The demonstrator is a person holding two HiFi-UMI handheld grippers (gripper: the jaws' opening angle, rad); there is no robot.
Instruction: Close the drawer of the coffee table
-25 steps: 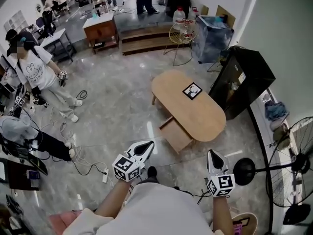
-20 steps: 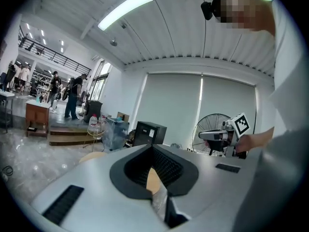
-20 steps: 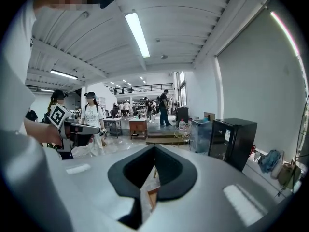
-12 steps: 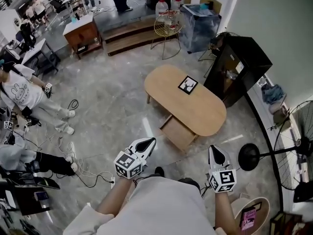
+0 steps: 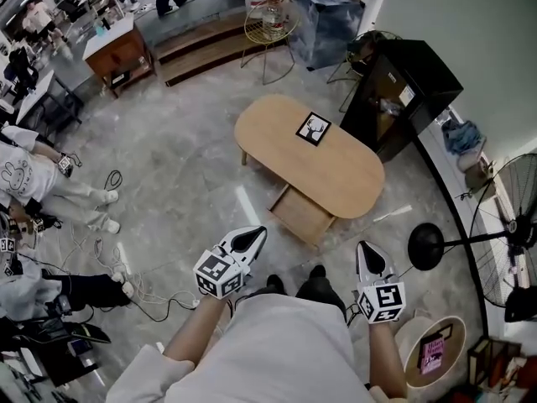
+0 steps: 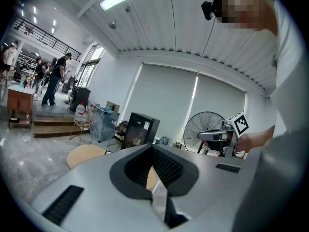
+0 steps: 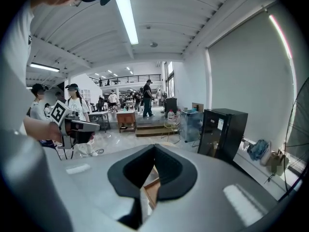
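The oval wooden coffee table stands ahead of me with a marker card on top. Its drawer is pulled out on the near side and looks empty. In the head view my left gripper is shut with nothing in it, held in the air short of the drawer and to its left. My right gripper is also shut and empty, near the table's right end. In the right gripper view the drawer shows through the gap below the closed tips. The left gripper view shows the tabletop beyond its jaws.
A black cabinet stands behind the table. A standing fan with a round base is at the right. A round basket sits by my right side. Cables and a power strip lie left, near seated people. A wire side table stands at the back.
I have stepped nearer the table, and both grippers came forward and slightly down with me. Their jaws look the same. The drawer stands out as before.
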